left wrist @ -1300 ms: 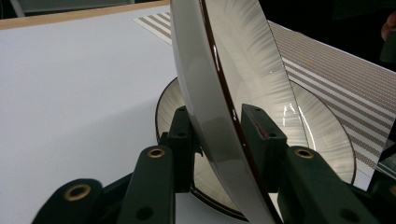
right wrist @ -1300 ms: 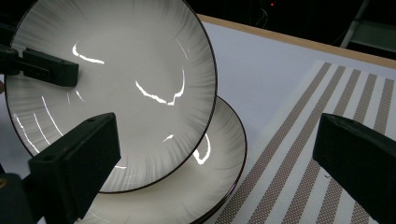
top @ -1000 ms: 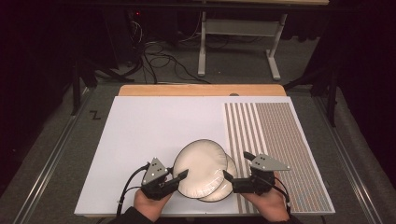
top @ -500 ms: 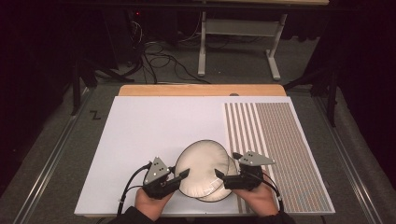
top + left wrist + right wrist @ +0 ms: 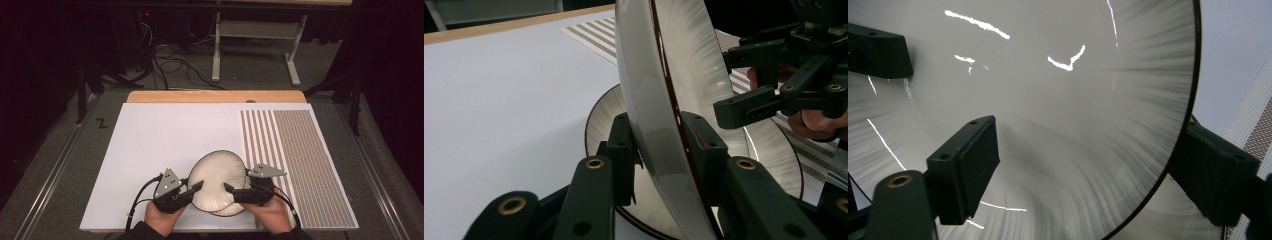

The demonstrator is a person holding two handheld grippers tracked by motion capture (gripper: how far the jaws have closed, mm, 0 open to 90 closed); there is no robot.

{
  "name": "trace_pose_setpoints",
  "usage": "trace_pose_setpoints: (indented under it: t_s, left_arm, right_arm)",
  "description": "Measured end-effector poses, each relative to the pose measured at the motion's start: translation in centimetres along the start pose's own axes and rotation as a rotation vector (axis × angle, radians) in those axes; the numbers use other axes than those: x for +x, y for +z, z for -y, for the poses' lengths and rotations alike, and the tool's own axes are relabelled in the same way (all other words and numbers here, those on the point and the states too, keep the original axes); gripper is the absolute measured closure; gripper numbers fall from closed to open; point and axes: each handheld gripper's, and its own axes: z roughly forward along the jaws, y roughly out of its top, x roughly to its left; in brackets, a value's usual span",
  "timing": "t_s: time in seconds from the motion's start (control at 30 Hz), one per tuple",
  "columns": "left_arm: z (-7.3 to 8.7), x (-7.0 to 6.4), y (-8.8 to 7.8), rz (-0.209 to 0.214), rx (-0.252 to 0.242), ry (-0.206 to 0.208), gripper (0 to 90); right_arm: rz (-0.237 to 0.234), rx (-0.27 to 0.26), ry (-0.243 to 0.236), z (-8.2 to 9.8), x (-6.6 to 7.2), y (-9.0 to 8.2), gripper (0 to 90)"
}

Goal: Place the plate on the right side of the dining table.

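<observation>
Left tongs (image 5: 659, 150) pinch the rim of the tilted upper plate (image 5: 216, 176) near the worktop's (image 5: 165, 135) front edge, above the lower plate (image 5: 774, 150). Right tongs (image 5: 1088, 170), just been closing, straddle its opposite rim, not visibly pressing yet.

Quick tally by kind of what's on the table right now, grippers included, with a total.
Plates: 2, one tilted plate lifted on edge, one flat plate lying under it
Grippers: 2, left gripper and right gripper
Mats: 1, white mat with a striped section
Total: 5
</observation>
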Motion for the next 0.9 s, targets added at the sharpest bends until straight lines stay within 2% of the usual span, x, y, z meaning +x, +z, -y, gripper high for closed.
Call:
trace_pose_setpoints:
  t_s: [0.13,0.43,0.63,0.83,0.9]
  left_arm:
    - [0.0,-0.1,0.0,-0.002,-0.004,0.005,69.2]
    - [0.0,-0.1,-0.1,-0.004,-0.006,0.014,69.7]
    - [-0.1,-0.2,-0.2,0.001,-0.011,0.019,70.5]
    - [-0.1,0.0,-0.2,0.011,-0.014,0.011,71.1]
    - [-0.1,0.0,-0.2,0.01,-0.014,0.011,71.6]
  right_arm:
    - [-0.014,-0.004,0.013,0.1,-0.1,0.0,30.3]
    - [-0.042,0.012,0.036,0.3,-0.7,0.0,47.0]
    - [-0.067,0.002,0.064,0.4,-1.3,-0.3,55.2]
    - [-0.099,0.001,0.106,0.4,-2.0,-0.8,66.0]
    - [-0.121,0.007,0.144,0.4,-2.3,-1.0,69.4]
